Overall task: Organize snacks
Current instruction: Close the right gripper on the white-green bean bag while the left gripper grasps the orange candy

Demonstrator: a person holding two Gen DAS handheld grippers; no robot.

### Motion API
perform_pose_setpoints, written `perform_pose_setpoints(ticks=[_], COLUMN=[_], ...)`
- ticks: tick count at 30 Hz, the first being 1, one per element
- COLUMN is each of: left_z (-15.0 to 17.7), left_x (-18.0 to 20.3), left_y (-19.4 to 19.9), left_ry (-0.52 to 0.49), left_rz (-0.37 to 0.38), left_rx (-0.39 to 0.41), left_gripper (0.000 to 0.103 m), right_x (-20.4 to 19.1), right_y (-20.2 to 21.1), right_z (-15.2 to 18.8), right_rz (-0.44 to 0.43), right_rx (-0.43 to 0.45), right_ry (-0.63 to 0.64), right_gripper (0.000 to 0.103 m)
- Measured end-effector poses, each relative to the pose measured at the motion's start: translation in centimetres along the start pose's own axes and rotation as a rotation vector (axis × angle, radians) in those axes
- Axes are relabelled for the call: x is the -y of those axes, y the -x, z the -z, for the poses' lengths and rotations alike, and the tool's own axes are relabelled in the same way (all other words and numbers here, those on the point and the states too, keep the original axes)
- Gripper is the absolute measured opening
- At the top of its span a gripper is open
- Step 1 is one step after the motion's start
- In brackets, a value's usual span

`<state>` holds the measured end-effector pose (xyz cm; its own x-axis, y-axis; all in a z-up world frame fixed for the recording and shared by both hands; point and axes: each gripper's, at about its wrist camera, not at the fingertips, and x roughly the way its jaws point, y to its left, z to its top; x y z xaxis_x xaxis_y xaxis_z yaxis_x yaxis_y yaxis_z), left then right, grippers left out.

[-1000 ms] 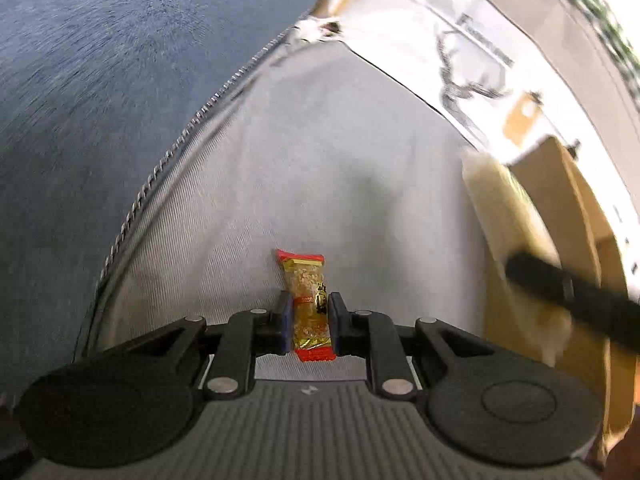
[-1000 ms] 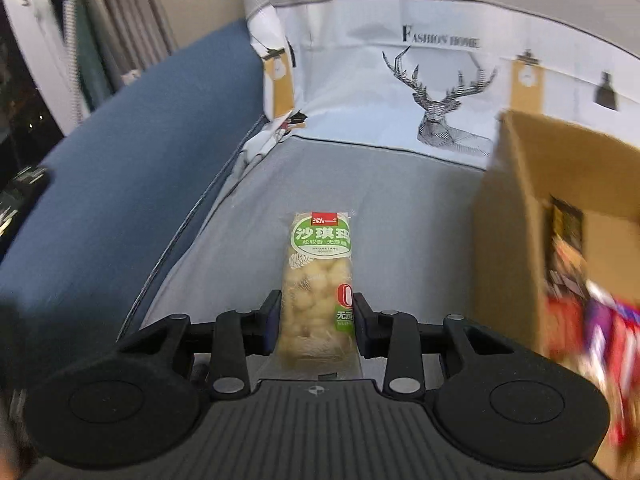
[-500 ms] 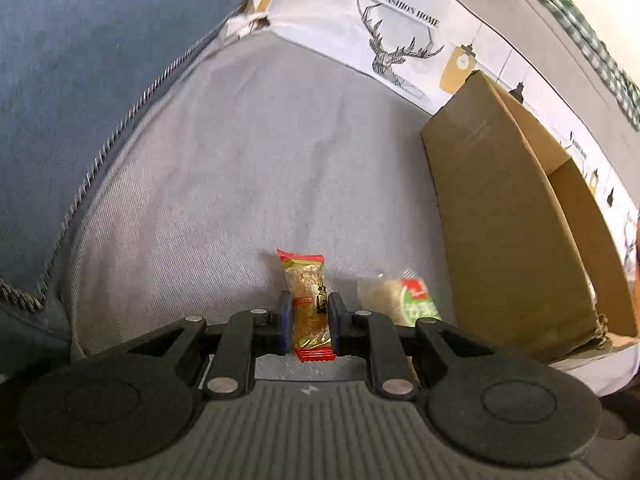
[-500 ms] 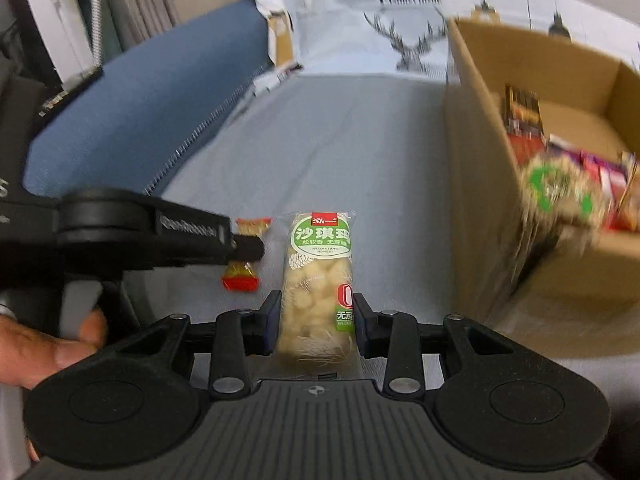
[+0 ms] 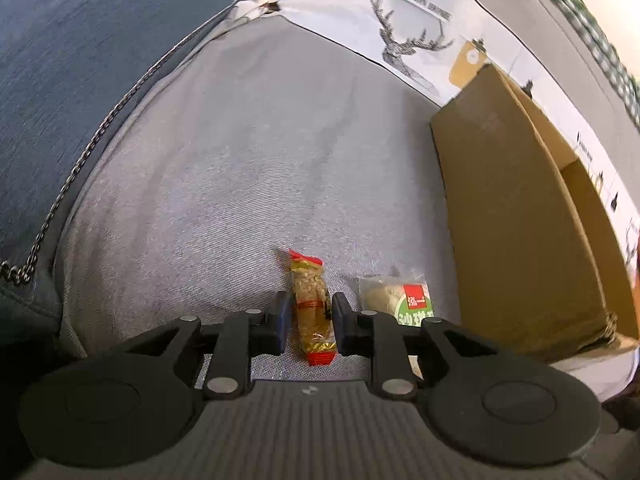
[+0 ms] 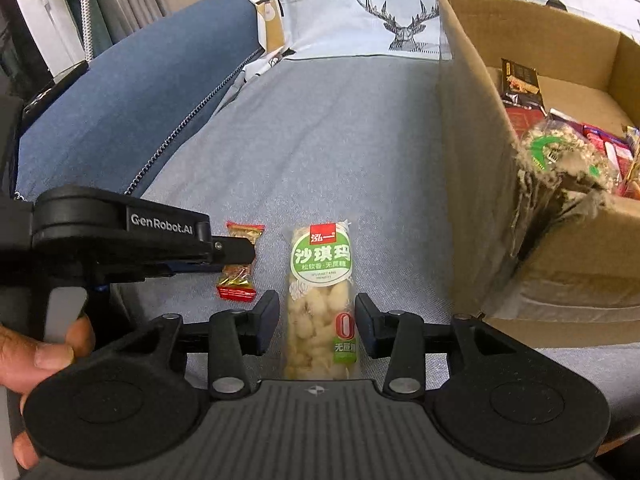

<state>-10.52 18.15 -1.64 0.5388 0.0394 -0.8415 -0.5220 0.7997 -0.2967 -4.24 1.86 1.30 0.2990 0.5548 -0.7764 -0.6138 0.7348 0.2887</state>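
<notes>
Through the left wrist view, our left gripper (image 5: 308, 322) stands spread a little around a small red-and-gold candy (image 5: 312, 312), gaps showing on both sides; the candy lies on the grey sofa cushion (image 5: 248, 152). Just right lies a sachima pack (image 5: 404, 300), near the cardboard box (image 5: 516, 232).

Through the right wrist view, our right gripper (image 6: 318, 322) is spread around the sachima pack (image 6: 322, 300), not touching it. The left gripper (image 6: 236, 254) straddles the candy (image 6: 240, 262) beside it. Snacks fill the box (image 6: 472, 160).
</notes>
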Motion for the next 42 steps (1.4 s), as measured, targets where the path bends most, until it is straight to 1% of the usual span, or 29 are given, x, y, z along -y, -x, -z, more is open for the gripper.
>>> perform_pose_setpoints(ticks=[7,15,17,19,22,42], left_z=[0.4,0.5,0.5,0.6,0.7,0.7], left_x=[1.1,1.4,1.5,1.6,1.8,1.9], left_y=[-0.3,-0.4,-0.4,-0.4,-0.4,-0.4], left_ry=[-0.077,-0.094,-0.100,-0.111,-0.124,-0.133], left_rz=[-0.032,-0.037,-0.034,-0.033,-0.043,-0.050], left_rx=[0.016,0.019,0.018,0.019,0.022,0.022], left_gripper=[0.030,0.032,0.038,0.041,0.041,0.041], right_x=[-0.2,-0.2,-0.2,-0.3,-0.2,-0.3], right_y=[-1.1,-1.4,-1.4,-1.4,-1.4,-1.6], right_z=[0.2,0.3,0.3,0.3,0.3,0.6], right_rz=[-0.001,0.001,0.002,0.004,0.004,0.013], right_rx=[-0.037,-0.043,-0.043,-0.043,-0.044,-0.043], right_ry=[0.019,0.023,0.023,0.023,0.021,0.037], right_gripper=[0.046,0.047,0.048,0.049,0.049,0.050])
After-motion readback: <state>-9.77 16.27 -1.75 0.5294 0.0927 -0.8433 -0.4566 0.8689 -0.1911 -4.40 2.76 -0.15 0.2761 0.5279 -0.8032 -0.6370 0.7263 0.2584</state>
